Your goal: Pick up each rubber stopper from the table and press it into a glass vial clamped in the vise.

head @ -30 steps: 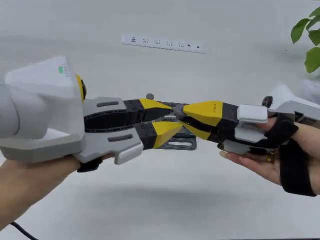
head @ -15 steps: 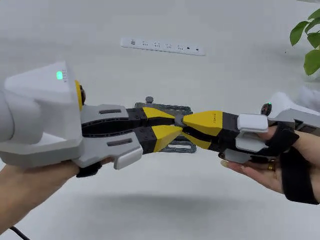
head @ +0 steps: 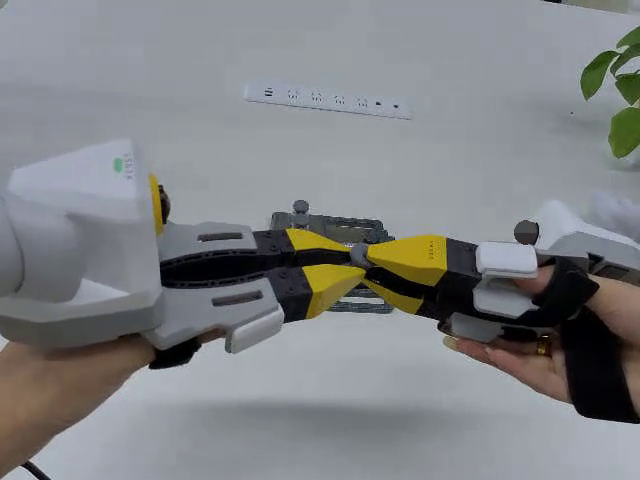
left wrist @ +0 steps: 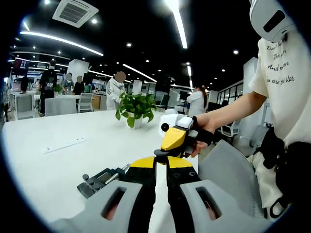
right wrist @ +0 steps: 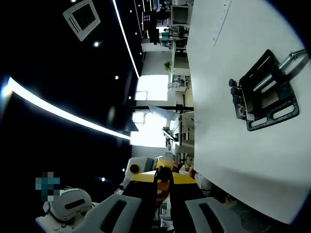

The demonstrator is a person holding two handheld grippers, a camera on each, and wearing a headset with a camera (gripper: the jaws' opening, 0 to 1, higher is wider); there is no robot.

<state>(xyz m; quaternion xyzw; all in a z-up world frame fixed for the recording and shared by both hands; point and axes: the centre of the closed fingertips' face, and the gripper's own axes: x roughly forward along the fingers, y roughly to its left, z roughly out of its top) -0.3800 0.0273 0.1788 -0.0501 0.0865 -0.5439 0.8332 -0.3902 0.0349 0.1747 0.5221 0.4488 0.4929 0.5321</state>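
Big open office hall, ceiling lights point(left wrist: 180, 24) strung overhead, and a white table point(head: 320, 410) spreading all round the vise point(head: 320, 222). Plant point(head: 615, 85) far right of the vise, power strip point(head: 328, 100) beyond it. Just in front of the vise my left gripper point(head: 352, 258) and right gripper point(head: 368, 266) meet nose to nose, both drawn narrow, at a small grey stopper point(head: 358, 253). I can't tell which one grips it.

Open-plan office. I work at a long white worktop point(head: 300, 400) carrying a power strip point(head: 328, 100) and a potted plant point(left wrist: 136, 107). Around me are further tables point(left wrist: 29, 96) with chairs point(left wrist: 85, 102), standing people point(left wrist: 115, 92), ceiling strip lights point(left wrist: 60, 42) and an air-conditioning vent point(left wrist: 75, 11).
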